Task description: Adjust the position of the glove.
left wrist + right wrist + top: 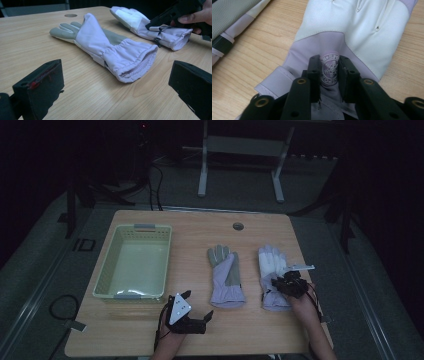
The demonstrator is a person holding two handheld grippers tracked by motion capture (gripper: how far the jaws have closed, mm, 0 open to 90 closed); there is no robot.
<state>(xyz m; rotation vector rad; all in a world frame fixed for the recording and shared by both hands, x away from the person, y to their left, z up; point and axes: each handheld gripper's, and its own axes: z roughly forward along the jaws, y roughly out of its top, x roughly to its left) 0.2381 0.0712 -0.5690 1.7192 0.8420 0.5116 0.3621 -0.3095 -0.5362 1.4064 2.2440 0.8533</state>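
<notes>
The right claw is clenched on a fold of fabric at the wrist of the right glove, which lies along the desk with fingers pointing away, well right of the basket, while the left claw rests released near the other glove.

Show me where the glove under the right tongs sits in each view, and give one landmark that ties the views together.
High view: the right-hand glove lies right of centre, its cuff under the right tongs.
Left gripper view: it lies at top right, cuff under the far tongs.
Right gripper view: it spans the middle, the tongs pinching its snowflake badge.
Shared landmark: the other glove beside it.
</notes>
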